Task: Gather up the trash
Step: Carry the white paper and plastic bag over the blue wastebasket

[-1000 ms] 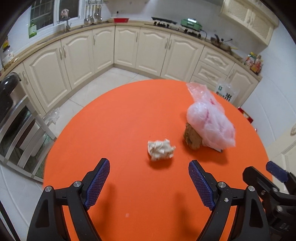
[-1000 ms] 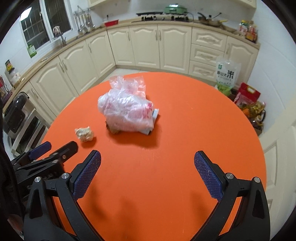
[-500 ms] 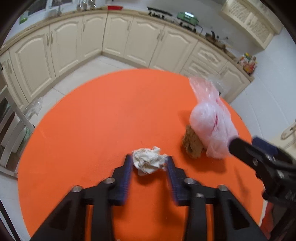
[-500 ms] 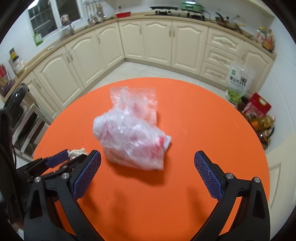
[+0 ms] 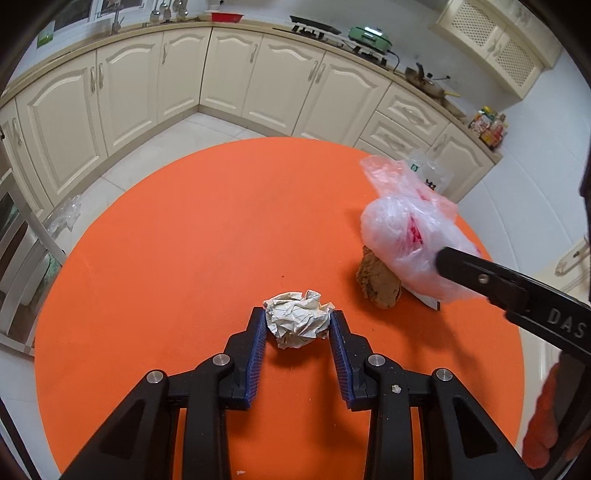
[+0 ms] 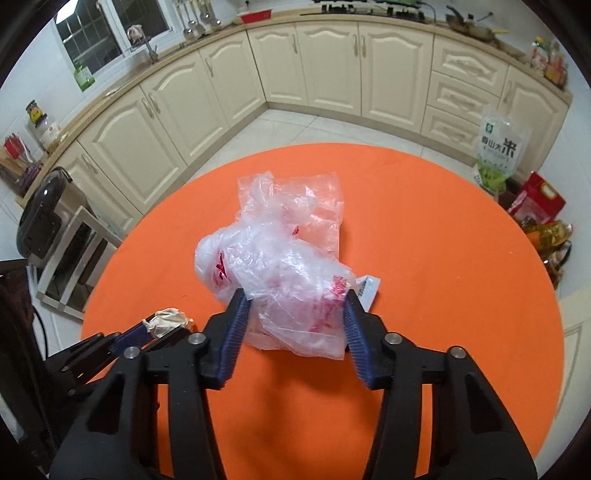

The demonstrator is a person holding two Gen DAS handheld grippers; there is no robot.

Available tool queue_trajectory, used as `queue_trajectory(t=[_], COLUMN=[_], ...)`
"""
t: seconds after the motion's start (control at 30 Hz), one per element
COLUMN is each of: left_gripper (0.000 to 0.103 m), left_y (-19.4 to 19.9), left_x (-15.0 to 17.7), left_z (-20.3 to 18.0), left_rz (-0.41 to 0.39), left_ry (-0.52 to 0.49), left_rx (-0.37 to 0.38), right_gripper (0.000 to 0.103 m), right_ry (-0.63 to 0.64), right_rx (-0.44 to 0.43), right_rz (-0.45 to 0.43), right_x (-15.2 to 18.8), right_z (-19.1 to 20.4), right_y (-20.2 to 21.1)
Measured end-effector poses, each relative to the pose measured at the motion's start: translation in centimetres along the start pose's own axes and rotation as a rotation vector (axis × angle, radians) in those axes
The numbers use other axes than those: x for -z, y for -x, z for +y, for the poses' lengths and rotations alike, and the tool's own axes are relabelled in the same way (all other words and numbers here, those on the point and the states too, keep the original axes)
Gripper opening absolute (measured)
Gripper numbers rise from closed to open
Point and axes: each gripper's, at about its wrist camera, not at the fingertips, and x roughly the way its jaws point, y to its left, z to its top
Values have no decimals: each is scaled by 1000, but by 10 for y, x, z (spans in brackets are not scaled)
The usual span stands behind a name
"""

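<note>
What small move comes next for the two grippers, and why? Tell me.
Probably lift both straight up off the orange table. The left gripper is shut on the crumpled paper ball, and the right gripper pinches the plastic bag; the brown lump beside the bag remains ungrasped.

Ahead of the tongs, beyond the orange table (image 6: pixel 443 229), cream cabinets (image 6: pixel 325 62) wrap the kitchen. Far ahead on the counter sit a green appliance (image 5: pixel 367 36) and a pan (image 5: pixel 424 77). To the right, on the floor, a rice bag (image 6: pixel 498 151) stands beside what may be a red box (image 6: pixel 539 197). A black cooker (image 6: pixel 40 218) sits left.
</note>
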Motion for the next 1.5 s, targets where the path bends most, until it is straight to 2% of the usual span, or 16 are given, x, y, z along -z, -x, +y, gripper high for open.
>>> queue_trajectory(t=[0.13, 0.2, 0.33, 0.47, 0.6, 0.7, 0.83, 0.9, 0.93, 1.03, 1.1, 1.27, 1.3, 1.37, 1.43, 1.5], left_gripper=[30, 30, 30, 30, 30, 30, 30, 30, 30, 30, 30, 30, 30, 30, 30, 30], left_y=[8, 14, 28, 40, 62, 86, 104, 112, 117, 132, 141, 149, 149, 146, 142, 138], left_x=[6, 14, 31, 53, 80, 107, 145, 158, 164, 177, 183, 190, 189, 187, 186, 186], left_z=[-4, -10, -13, -13, -11, -10, -11, -10, -11, -13, -12, -6, -6, -9, -13, -20], left_rz=[-25, -53, -82, -96, -117, -157, -154, -148, -151, -159, -162, -165, -168, -170, -174, -164], left_ry=[-9, -12, -19, -34, -51, -74, -93, -91, -97, -109, -114, -105, -99, -118, -123, -124], left_rx=[-30, -19, -19, -23, -20, -42, -40, -47, -46, -53, -48, -39, -41, -60, -79, -77], right_gripper=[35, 23, 22, 16, 14, 15, 30, 64, 68, 70, 82, 85, 91, 92, 80, 41], right_ry=[4, -4, -6, -14, -24, 6, 24, 34, 36, 20, -9, -39, -30, -8, -5, -20], right_rx=[0, 4, 32, 27, -12, 3, 22, 84, 134, 156, 159, 109, 114, 131, 161, 157], right_rz=[-8, -17, -35, -22, 20, 44, 62, 45, 31, 38, 69, 118, 113, 84, 60, 47], right_x=[7, 13, 29, 51, 85, 110, 131, 133, 131, 122, 116, 109, 108, 107, 109, 109], right_z=[0, -1, 0, 5, 6, 10, 21, 26, 26, 24, 21, 20, 22, 24, 24, 23], right_y=[12, 20, 39, 51, 63, 75, 79, 73, 68, 54, 39, 13, 10, 6, 7, 14])
